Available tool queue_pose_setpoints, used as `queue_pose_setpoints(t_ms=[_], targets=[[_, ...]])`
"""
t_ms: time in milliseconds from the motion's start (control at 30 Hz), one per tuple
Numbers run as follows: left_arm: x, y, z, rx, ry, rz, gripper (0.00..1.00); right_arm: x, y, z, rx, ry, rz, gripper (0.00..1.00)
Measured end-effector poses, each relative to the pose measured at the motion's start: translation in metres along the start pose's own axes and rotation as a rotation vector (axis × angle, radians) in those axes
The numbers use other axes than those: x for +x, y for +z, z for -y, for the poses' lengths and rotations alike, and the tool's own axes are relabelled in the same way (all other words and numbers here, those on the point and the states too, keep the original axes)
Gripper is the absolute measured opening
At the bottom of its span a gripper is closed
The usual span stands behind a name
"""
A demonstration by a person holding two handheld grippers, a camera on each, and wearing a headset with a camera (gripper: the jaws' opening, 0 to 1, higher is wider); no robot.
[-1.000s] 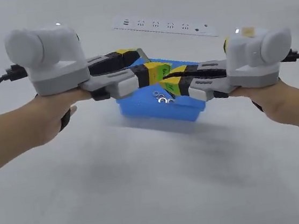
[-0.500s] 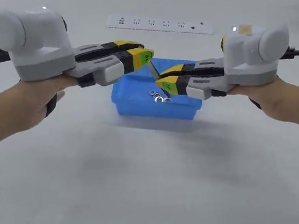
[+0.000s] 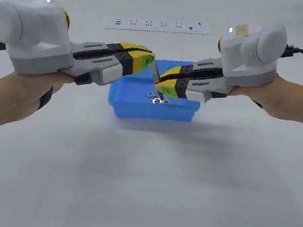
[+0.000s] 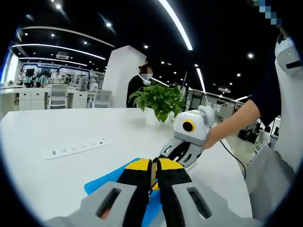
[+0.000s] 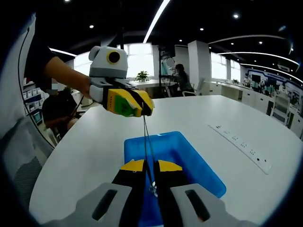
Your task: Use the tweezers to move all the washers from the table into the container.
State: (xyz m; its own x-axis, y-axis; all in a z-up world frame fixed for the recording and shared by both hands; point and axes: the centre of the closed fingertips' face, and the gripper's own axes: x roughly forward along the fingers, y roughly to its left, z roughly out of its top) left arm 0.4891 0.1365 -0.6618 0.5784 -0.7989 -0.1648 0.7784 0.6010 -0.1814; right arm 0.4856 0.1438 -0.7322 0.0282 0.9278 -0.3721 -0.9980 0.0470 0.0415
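Observation:
A blue container (image 3: 134, 107) stands on the white table, and a few washers (image 3: 158, 97) lie inside it. Thin metal tweezers (image 3: 154, 73) run steeply between the two gripper tips above it. My left gripper (image 3: 151, 59) is shut on their upper end. Lower down, my right gripper (image 3: 158, 86) is shut on their other end. In the right gripper view the tweezers (image 5: 147, 142) slant from the left gripper (image 5: 142, 109) down into my own jaws (image 5: 150, 172), over the container (image 5: 189, 161). In the left gripper view my jaws (image 4: 152, 172) pinch the tweezers (image 4: 152, 177).
A white power strip (image 3: 155, 26) lies on the table behind the container. Black cables trail from both grippers. Bare white table spreads in front of the container. A potted plant (image 4: 161, 101) and people stand in the office behind.
The left gripper has lifted and drawn back to the left, so its tip now stands above the right gripper's tip instead of overlapping it. The right gripper has hardly moved.

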Motion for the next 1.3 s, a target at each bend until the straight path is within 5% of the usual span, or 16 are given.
queue_pose_setpoints(t_ms=[33,333,733,1300], targets=[[0.0,-0.001,0.001,0.048,-0.01,-0.014,0.08,0.0,-0.001,0.0,-0.001,0.0,-0.003,0.08],[0.003,-0.002,0.012,0.114,-0.053,-0.042,0.05,-0.001,-0.001,-0.002,-0.026,0.024,-0.018,0.08],[0.004,-0.005,0.003,0.134,-0.07,-0.049,0.04,-0.004,-0.003,0.0,-0.045,0.017,-0.038,0.09],[0.011,-0.009,0.017,0.187,-0.128,-0.086,0.04,0.002,-0.008,-0.005,-0.109,0.031,-0.08,0.11]])
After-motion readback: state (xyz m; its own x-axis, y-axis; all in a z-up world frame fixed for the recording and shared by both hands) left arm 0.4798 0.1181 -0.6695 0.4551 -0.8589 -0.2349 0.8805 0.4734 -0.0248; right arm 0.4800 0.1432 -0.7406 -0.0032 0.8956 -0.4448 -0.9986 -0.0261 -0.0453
